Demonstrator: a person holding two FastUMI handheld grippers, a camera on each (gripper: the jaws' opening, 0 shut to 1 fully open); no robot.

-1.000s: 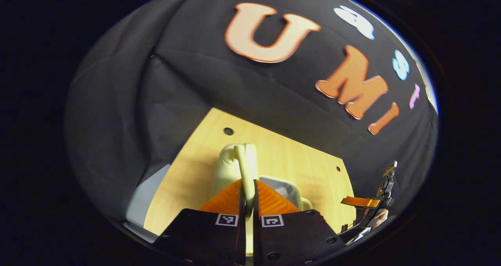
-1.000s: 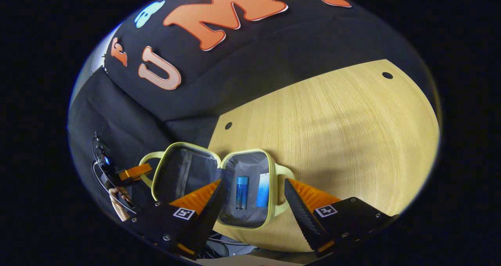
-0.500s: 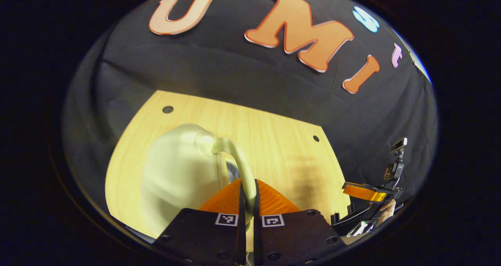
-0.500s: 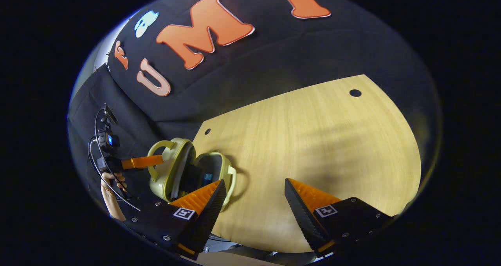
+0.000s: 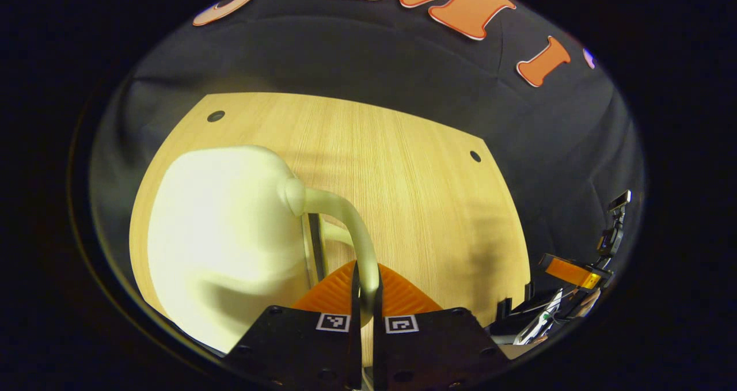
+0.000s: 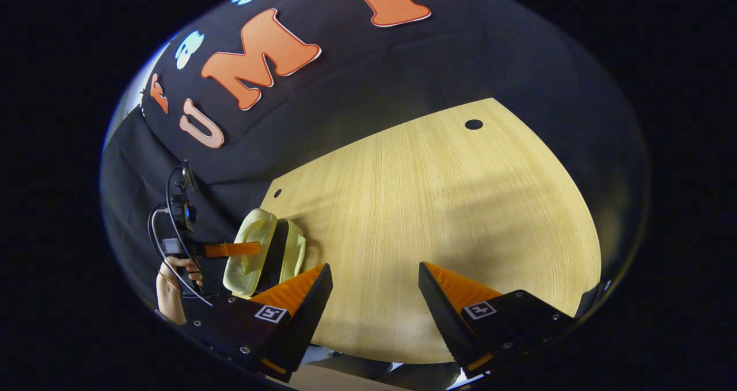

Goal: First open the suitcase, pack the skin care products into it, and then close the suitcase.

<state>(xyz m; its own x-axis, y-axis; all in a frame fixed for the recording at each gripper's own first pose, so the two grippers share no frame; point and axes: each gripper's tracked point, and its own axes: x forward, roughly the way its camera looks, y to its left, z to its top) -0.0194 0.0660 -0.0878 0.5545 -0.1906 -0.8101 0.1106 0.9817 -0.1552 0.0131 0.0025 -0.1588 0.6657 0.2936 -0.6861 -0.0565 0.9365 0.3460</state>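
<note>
In the left gripper view the left gripper is pressed together on the pale handle of the suitcase, both fingers pinching it; the handle arches up from between the fingers to the suitcase's domed pale shell, which lies on the wooden surface to the left of the gripper; a narrow dark gap runs between the two halves of the suitcase just beside the handle; the shell looks blurred. Far to the right of the suitcase, past the edge of the surface, the right gripper shows small, with cables beneath it.

In the right gripper view the right gripper is spread wide and holds nothing, above bare surface; the suitcase stands on edge near the surface's left corner, its halves nearly together with a dark slit between them; the left gripper reaches in from the left of the suitcase and touches its handle, a hand holding that gripper.
</note>
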